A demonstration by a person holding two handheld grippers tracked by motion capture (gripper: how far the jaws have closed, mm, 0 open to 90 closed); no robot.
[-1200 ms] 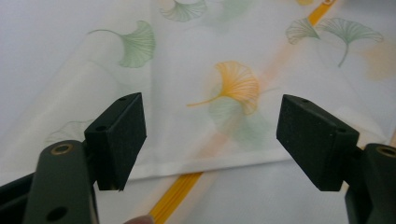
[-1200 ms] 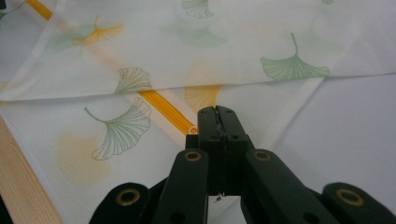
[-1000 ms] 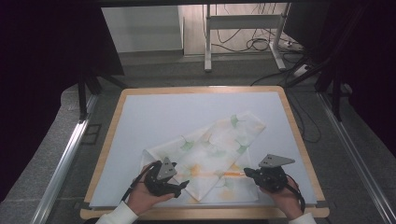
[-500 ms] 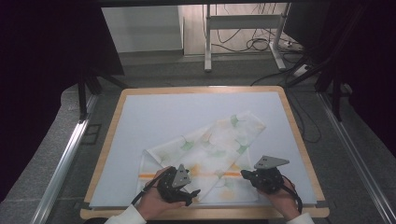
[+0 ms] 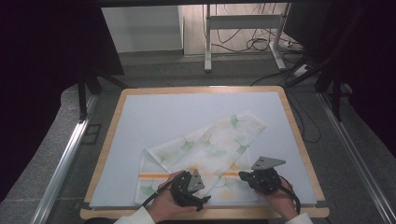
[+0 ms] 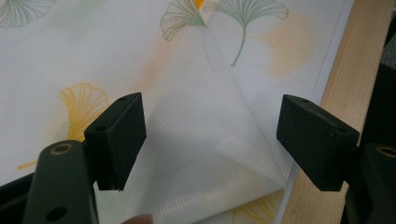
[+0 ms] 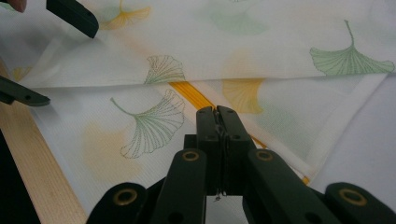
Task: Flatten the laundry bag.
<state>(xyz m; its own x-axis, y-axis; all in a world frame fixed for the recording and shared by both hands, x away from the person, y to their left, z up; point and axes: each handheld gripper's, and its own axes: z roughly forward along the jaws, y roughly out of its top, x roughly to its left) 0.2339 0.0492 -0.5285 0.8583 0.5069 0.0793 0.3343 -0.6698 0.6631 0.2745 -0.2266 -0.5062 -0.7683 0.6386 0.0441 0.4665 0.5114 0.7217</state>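
Dark floor and loose cables surround the wooden-rimmed table (image 5: 108, 140), whose pale blue top carries a white cloth (image 5: 205, 151) printed with ginkgo leaves, partly folded, lying from the near edge toward the far right. From above, the left gripper (image 5: 198, 198) sits on the cloth's near edge, the right gripper (image 5: 243, 176) just beside the orange stripe (image 5: 154, 176). Left gripper view: jaws stand wide apart over a folded corner of cloth (image 6: 205, 154), pads not touching it. Right gripper view: jaws pressed together, a thin edge of cloth (image 7: 196, 70) seemingly pinched between them
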